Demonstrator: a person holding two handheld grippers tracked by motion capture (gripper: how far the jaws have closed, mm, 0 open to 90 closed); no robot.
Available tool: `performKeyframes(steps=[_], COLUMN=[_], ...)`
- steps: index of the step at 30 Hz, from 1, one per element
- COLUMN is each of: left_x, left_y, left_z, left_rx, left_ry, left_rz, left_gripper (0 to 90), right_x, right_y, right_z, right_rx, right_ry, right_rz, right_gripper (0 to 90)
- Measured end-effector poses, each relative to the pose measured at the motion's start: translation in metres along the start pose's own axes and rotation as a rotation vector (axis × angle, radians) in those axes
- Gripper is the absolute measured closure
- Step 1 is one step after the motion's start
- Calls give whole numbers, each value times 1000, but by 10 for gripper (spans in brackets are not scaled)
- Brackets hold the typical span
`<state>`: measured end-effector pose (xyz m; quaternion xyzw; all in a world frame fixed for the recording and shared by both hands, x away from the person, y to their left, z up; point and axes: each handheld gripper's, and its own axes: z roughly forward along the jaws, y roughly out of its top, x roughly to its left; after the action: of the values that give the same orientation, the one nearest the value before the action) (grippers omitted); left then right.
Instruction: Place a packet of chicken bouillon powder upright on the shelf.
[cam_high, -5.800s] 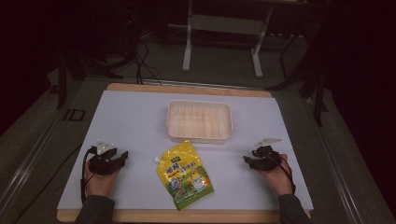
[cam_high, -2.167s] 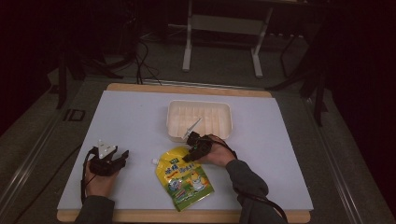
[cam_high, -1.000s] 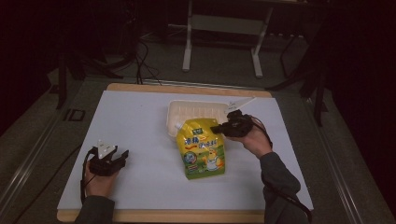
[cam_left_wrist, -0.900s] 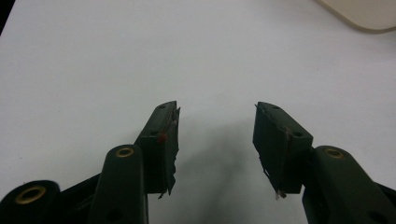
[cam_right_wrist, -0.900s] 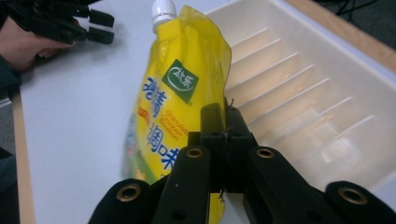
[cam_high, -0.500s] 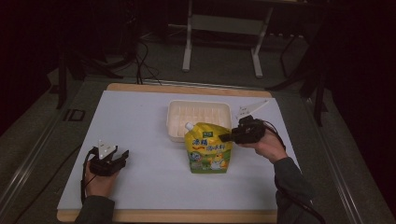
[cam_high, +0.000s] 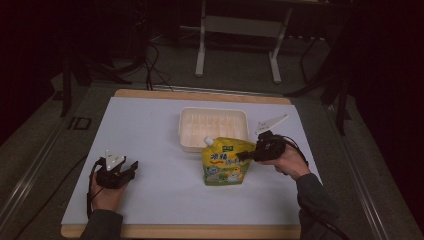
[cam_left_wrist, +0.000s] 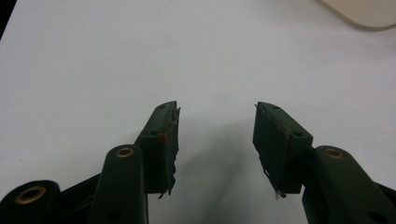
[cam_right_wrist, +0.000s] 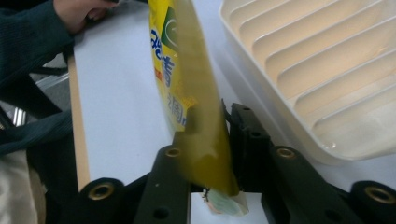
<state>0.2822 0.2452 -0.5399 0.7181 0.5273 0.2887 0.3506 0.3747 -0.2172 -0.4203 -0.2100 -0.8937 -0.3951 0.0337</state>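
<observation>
High view: yellow spouted refill pouch standing on a white table mat, its upper part against the front wall of a cream ribbed tray.
Pouch: white screw cap, green label patch, blue East Asian lettering, not legible. Right gripper: at the pouch's edge, jaws just been opening, edge between them, contact unclear. Left gripper: well apart, jaws spread, nothing between. Wooden table edge in front.
</observation>
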Motion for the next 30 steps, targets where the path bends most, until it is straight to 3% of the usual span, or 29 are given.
performKeyframes(steps=[5,7,11,26,30], left_x=[0,0,0,0,0], left_y=[0,0,0,0,0], left_z=[0,0,0,0,0], left_rx=[-1,0,0,-1,-2], left_ry=[1,1,0,0,1], left_rz=[4,4,1,2,-1], left_gripper=[497,497,497,497,497], right_x=[4,6,7,13,15], right_y=[0,0,-1,-17,-19], right_z=[2,1,-1,-7,-8], right_rx=[26,39,66,-69,-101], right_ry=[7,23,51,104,99], right_rz=[-12,7,138,266,282], right_gripper=[833,865,892,900,900])
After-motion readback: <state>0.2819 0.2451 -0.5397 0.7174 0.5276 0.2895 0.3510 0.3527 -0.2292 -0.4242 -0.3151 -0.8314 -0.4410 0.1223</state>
